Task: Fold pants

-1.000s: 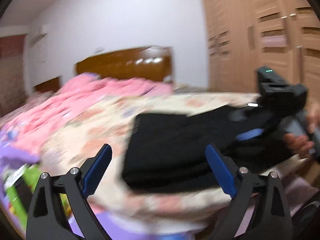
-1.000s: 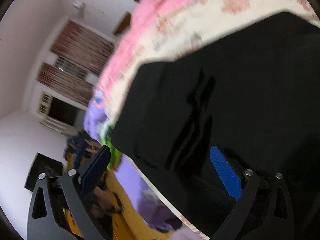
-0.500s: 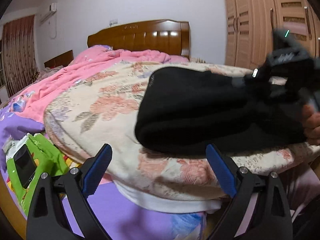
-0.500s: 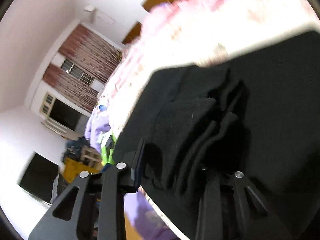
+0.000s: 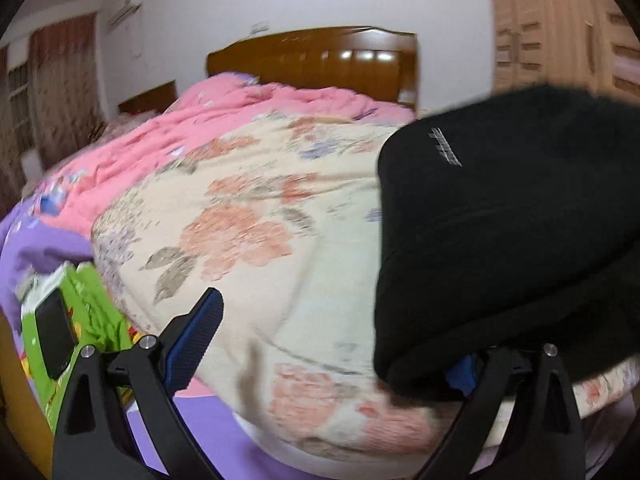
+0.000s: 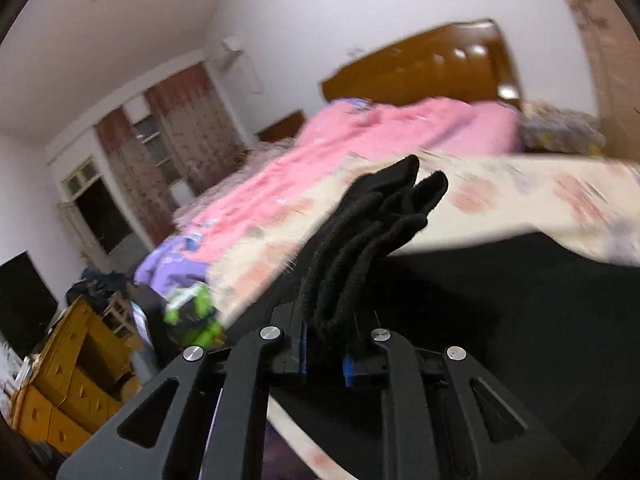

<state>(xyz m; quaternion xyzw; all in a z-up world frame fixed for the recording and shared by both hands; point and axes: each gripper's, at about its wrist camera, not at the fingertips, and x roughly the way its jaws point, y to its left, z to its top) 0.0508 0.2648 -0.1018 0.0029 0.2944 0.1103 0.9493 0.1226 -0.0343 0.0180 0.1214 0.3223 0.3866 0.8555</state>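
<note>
Change, left tool point(image 5: 332, 344): a second ago it faced the whole bundle from a distance; now it is close in, fingers spread wide, the right one tucked under the pants' near edge.
Change, right tool point(image 6: 325, 354): a second ago spread open; now pressed together, pinching a bunched edge of several black layers.
Pants point(image 5: 500, 220): black, doubled over, lying at the foot of the bed on the floral quilt point(image 5: 248, 232); pale logo faces up.
Meaning: a further fold or a lift looks under way; the fold seems well advanced.
Left to right: green package point(image 5: 76, 320), pink blanket point(image 5: 224, 128), headboard point(image 5: 320, 60), wardrobe point(image 5: 560, 32).
Obstruction: none on the quilt near the pants; motion blur hides fine detail.
</note>
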